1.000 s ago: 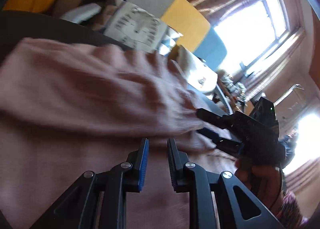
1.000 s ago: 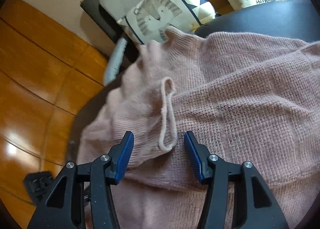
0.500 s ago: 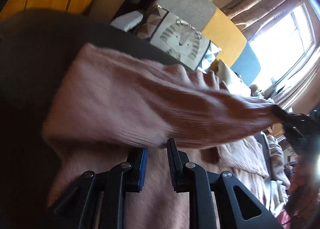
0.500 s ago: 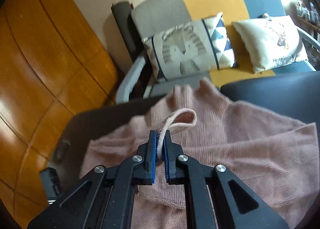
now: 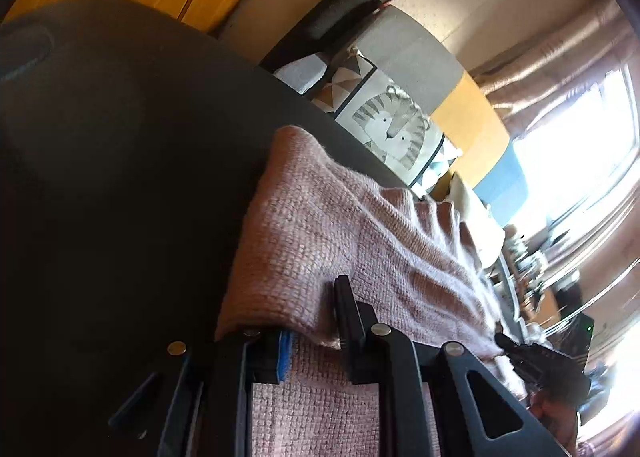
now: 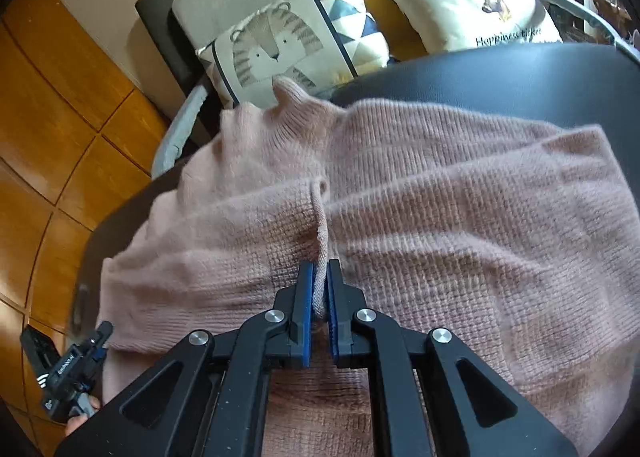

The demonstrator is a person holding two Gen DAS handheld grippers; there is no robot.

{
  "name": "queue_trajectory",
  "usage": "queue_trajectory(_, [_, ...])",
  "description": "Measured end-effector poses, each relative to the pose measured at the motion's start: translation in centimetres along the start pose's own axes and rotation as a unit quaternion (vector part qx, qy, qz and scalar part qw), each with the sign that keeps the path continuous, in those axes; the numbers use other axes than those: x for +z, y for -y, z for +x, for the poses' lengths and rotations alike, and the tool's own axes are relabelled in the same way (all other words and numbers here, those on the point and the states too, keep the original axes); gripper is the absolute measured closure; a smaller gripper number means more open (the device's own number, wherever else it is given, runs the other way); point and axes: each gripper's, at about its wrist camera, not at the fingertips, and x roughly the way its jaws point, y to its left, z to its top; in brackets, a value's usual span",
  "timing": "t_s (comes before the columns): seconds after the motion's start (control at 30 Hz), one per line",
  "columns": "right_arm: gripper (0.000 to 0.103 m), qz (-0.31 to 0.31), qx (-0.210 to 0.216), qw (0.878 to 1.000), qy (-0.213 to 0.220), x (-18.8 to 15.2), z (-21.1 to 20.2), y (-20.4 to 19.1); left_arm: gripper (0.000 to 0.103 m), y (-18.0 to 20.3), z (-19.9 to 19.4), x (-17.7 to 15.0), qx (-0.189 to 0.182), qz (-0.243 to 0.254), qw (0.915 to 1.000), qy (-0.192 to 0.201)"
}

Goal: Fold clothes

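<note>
Mid-fold: both hand-held grippers, right (image 6: 319,289) and left (image 5: 312,321), pinch the sweater (image 6: 440,217); next, carry it toward 12 o'clock, flat.

Blown-out window (image 5: 576,145) glare at right; left side in deep shadow; fisheye bending edges; dark vignetted corners.

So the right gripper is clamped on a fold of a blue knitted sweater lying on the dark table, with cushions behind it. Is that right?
Not quite: the sweater is pink, not blue, as the right wrist view shows. The right gripper is indeed clamped on a fold of it on the dark table, with cushions behind.
</note>
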Motion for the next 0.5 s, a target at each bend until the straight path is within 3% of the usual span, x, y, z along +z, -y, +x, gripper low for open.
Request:
queue_trajectory(0.1, [0.097,-0.017,0.005,1.000,0.009,0.2,-0.6,-1.0,0.085,-0.4,0.0,0.1,-0.006,-0.013,0.9999,0.005])
queue_trajectory(0.2, [0.096,-0.023,-0.011,1.000,-0.008,-0.9,0.7,-0.7,0.085,-0.6,0.1,0.2,-0.007,-0.024,0.9997,0.006])
queue_trajectory(0.37, [0.096,-0.026,-0.006,1.000,0.007,-2.0,1.0,0.0,0.085,0.6,-1.6,-0.4,0.023,-0.001,0.9996,-0.019])
queue_trajectory(0.5, [0.096,-0.028,0.000,0.999,0.025,-2.6,0.7,0.5,0.085,1.8,-5.2,-2.3,0.033,0.026,0.9983,0.041])
